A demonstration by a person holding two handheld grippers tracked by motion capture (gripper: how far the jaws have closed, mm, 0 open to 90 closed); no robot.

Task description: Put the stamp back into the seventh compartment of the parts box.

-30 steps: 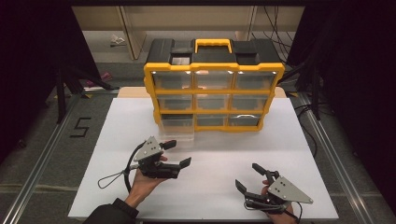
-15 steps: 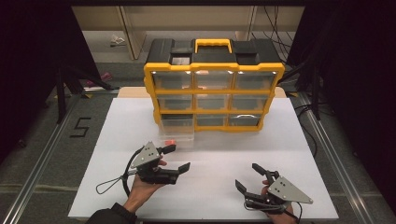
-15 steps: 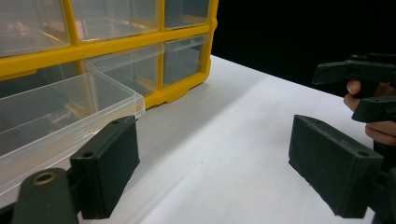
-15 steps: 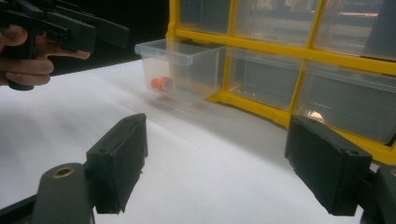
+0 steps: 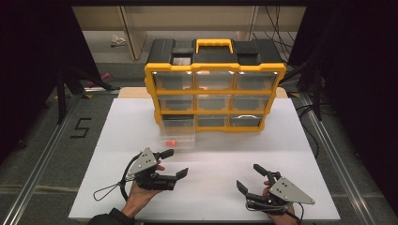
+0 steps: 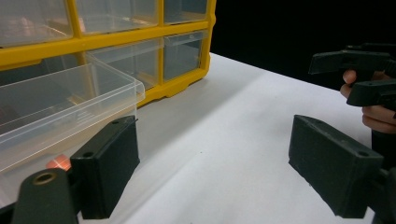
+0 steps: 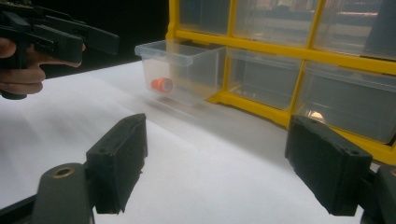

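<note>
Nearest the person, the left tongs (image 5: 174, 163) and right tongs (image 5: 248, 177) hover over the white tabletop (image 5: 216, 154), both spread wide and holding nothing. Beyond the left tongs, the clear drawer (image 5: 177, 136) is pulled out from the bottom-left slot of the yellow organizer (image 5: 215, 96), with a small orange part (image 5: 171, 142) inside it.

In the left gripper view the left jaw hides most of the small orange piece (image 6: 58, 163) at eight o'clock.
</note>
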